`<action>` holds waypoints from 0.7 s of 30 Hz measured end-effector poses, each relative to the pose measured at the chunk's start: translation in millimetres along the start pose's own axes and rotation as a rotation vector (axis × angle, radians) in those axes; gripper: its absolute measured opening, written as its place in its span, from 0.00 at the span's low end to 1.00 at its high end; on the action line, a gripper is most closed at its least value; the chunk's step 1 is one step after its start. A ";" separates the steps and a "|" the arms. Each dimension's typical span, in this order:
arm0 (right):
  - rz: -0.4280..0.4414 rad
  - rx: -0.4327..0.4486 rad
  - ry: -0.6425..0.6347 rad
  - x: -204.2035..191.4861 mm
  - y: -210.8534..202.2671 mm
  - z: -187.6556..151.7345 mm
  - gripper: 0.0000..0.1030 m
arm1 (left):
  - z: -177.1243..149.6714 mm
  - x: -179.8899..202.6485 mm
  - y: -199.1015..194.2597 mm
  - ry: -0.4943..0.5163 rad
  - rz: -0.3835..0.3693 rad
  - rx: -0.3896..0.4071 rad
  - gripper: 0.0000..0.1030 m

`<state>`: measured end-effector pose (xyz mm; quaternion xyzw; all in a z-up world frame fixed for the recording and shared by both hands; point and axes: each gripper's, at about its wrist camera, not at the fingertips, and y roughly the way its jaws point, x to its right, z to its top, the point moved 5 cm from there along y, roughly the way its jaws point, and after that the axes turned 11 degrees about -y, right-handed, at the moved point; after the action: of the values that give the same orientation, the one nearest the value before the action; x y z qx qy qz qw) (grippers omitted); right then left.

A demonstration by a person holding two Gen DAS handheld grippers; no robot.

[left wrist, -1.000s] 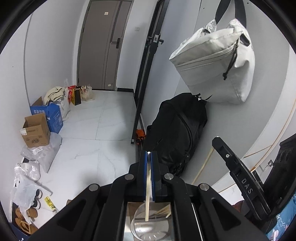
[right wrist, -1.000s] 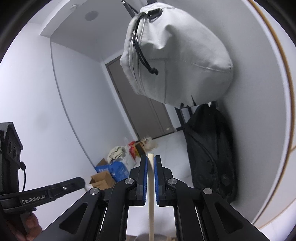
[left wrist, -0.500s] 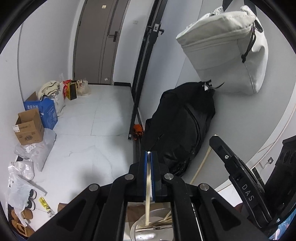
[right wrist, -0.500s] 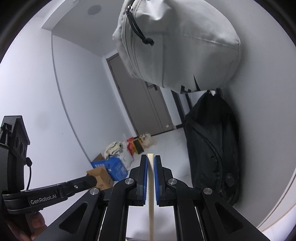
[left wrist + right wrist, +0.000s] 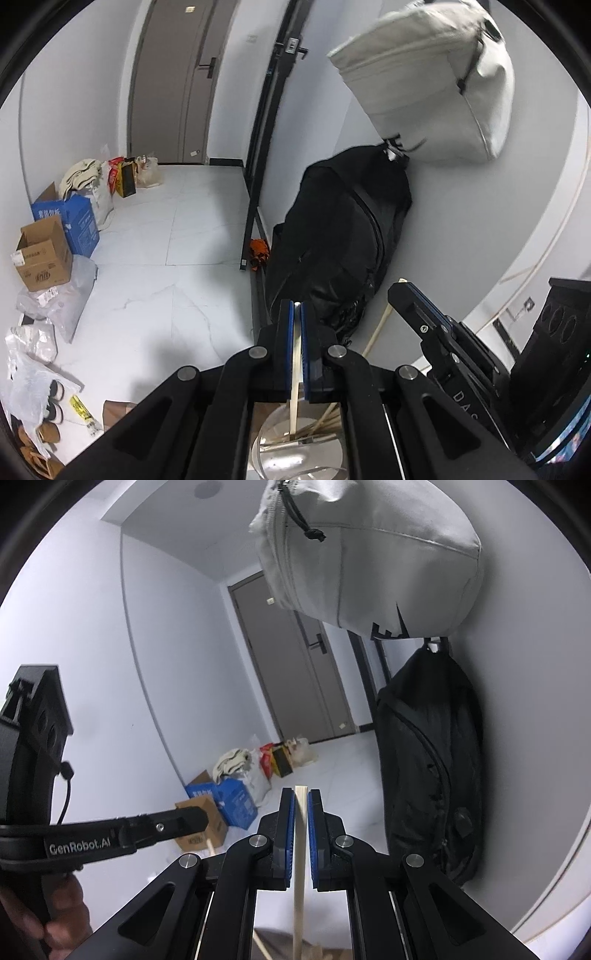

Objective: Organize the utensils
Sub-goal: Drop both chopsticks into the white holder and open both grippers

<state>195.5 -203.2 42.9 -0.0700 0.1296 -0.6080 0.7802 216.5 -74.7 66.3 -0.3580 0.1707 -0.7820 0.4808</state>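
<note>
Left hand-held gripper (image 5: 295, 317) pinches a chopstick (image 5: 294, 384) over the cup (image 5: 299, 454); lower it straight, then let go

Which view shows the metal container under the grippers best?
Left wrist: the metal container shows between the gripper arms, with loose chopsticks inside. In the right wrist view only a dark sliver at the bottom edge, too little to identify.

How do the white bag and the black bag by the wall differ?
The white bag is pale and hangs high on the wall; the black bag is dark and sits lower, its bottom reaching the floor. The white bag looks short and boxy, while the black bag is tall and slumped. Both rest against the same white wall, one directly above the other.
</note>
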 end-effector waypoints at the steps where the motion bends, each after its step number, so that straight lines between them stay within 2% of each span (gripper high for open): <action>1: 0.005 -0.004 -0.010 -0.9 -2.9 -3.1 0.06 | -3.0 2.8 0.2 0.016 -0.007 -0.010 0.00; 6: 0.052 -0.047 -0.056 -6.7 -14.4 -17.8 0.06 | -15.9 11.9 2.0 0.075 -0.071 -0.052 0.00; 9: 0.093 -0.089 -0.047 -5.0 -18.5 -26.4 0.07 | -23.8 14.7 7.6 0.050 -0.191 -0.144 0.00; 10: 0.120 -0.099 -0.029 -4.2 -20.6 -28.6 0.08 | -24.1 14.1 8.9 0.044 -0.204 -0.158 0.02; 15: 0.203 -0.150 0.016 -4.0 -30.6 -41.3 0.12 | -30.1 4.5 15.2 0.014 -0.201 -0.218 0.06; 16: 0.209 -0.165 0.024 -3.7 -33.5 -45.6 0.16 | -32.7 1.5 16.5 0.000 -0.204 -0.246 0.15; 17: 0.219 -0.171 0.036 -2.8 -36.1 -48.3 0.22 | -34.9 -1.7 15.3 -0.009 -0.177 -0.244 0.24; 18: 0.221 -0.171 0.049 -1.7 -40.3 -50.3 0.24 | -35.2 -5.3 12.5 -0.018 -0.151 -0.228 0.28; 20: 0.203 -0.156 0.076 2.7 -52.9 -51.6 0.40 | -37.7 -10.1 4.7 -0.036 -0.131 -0.202 0.34; 21: 0.195 -0.150 0.081 4.3 -59.9 -52.4 0.41 | -38.9 -12.2 1.2 -0.044 -0.119 -0.194 0.34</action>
<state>125.6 -219.9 8.2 -0.0907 0.2124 -0.5203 0.8221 192.5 -67.6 34.1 -0.4292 0.2136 -0.7810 0.4003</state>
